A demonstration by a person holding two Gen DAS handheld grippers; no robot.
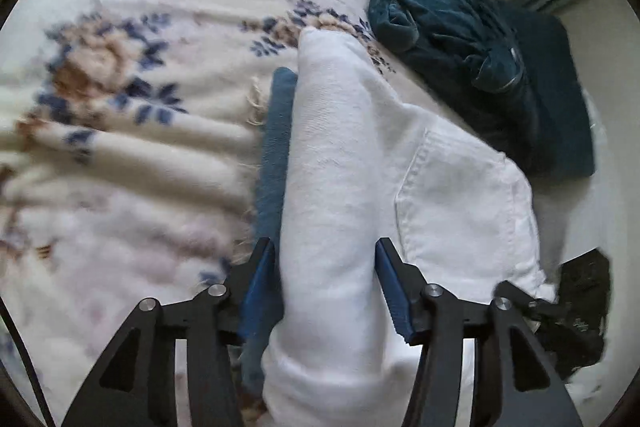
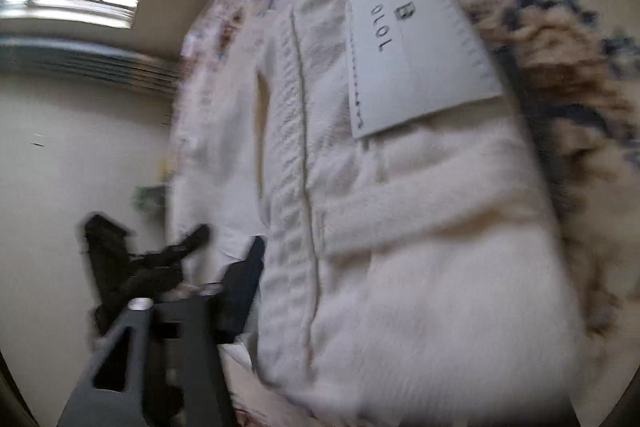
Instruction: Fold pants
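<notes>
1. Covering nearly everything underfoot is the bed [image 1: 120, 155], dressed in a cream floral blanket [image 1: 100, 75]; it is soft and wrinkled, so I would expect anything dragged across it to catch rather than slide.
2. On it lie the pants [image 1: 332, 187], white, thick and denim-looking, already folded into a long bundle running away from the left wrist camera. They look fairly heavy and stiff for cloth: likely to hold a crease, but to sag if lifted by one end only.
3. Beyond them, near the bed's far edge, sits a dark teal pile [image 1: 440, 19] of crumpled clothes, close to the pants' far end.
4. A blue cloth [image 1: 276, 147] pokes out from beneath the pants' left side, touching them.
5. The left claw [image 1: 328, 291] straddles the thick rolled edge, one blue finger on each side, pressed into the cloth: it is gripping the pants.
6. The right claw [image 2: 240, 291] is at the waistband edge; only one of its fingers shows, through blur, so I cannot tell whether it is open or closed.
7. A back pocket [image 1: 460, 195] and, in the right view, a stitched label [image 2: 416, 55] mark the waist end. That doubled, seamed band seems the best place to hold, being firmer and less slippery than the plain leg.
</notes>
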